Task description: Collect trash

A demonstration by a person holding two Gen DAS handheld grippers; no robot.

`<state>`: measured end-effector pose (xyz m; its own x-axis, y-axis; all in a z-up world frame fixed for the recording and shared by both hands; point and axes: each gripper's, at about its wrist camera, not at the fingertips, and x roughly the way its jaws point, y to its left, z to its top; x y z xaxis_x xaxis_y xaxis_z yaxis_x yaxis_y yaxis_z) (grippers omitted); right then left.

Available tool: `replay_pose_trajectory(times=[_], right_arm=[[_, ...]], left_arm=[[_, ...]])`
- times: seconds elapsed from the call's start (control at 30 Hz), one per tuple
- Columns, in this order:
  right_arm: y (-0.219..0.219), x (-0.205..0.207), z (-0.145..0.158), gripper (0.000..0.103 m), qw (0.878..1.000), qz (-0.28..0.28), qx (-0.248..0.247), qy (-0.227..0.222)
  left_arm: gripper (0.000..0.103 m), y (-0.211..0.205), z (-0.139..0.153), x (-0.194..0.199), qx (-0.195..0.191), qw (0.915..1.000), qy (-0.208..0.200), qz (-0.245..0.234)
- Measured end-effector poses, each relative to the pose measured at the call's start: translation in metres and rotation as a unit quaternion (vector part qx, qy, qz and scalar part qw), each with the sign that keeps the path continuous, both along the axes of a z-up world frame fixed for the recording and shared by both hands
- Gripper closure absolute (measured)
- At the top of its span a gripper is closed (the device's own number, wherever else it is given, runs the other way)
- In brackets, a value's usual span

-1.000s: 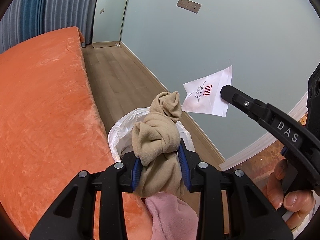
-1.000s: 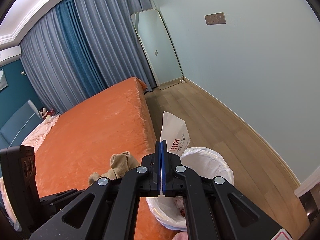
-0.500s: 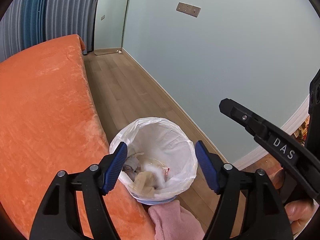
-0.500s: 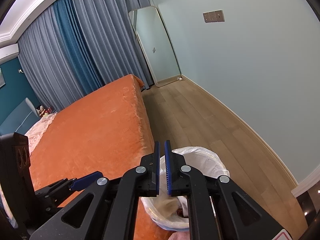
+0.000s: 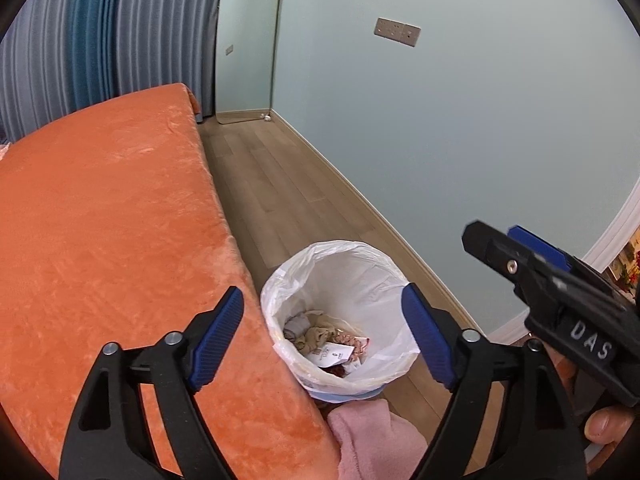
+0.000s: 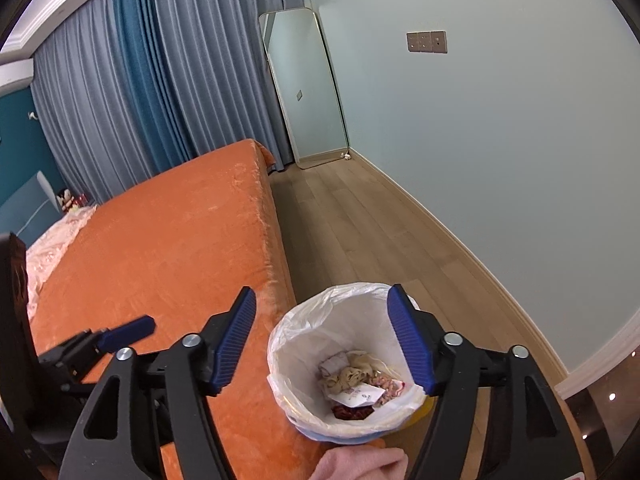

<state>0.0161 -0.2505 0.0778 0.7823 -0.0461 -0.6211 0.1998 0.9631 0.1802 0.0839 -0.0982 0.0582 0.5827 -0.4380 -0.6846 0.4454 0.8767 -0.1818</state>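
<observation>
The trash bin (image 5: 340, 320) stands on the floor (image 5: 280, 184), just beside the edge of the bed (image 5: 112, 220), which is at its left, and the wall (image 5: 460, 128) is at the right side. In the bin lie a cloth (image 5: 316, 336) and a paper packet (image 5: 334, 354) with other trash. Behind, at the far end of the floor, a mirror (image 5: 244, 40) leans on the wall next to the curtains (image 5: 100, 28).
</observation>
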Motion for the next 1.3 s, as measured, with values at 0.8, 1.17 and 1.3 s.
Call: replay_pose_trajectory(times=[0.8,1.17,1.3], right_arm=[[0.033,-0.034,-0.009,0.006,0.997,-0.013,-0.056,0.051],[0.043,-0.04,-0.023,0.006,0.995,-0.012,-0.069,0.073],[0.044,-0.042,-0.024,0.006,0.994,-0.014,-0.074,0.075]], left_arm=[[0.012,0.052,-0.017,-0.023,0.072,0.995,-0.011,0.069],[0.009,0.049,-0.016,-0.033,0.078,0.9938,-0.02,0.076],[0.009,0.05,-0.016,-0.034,0.079,0.9936,-0.016,0.079]])
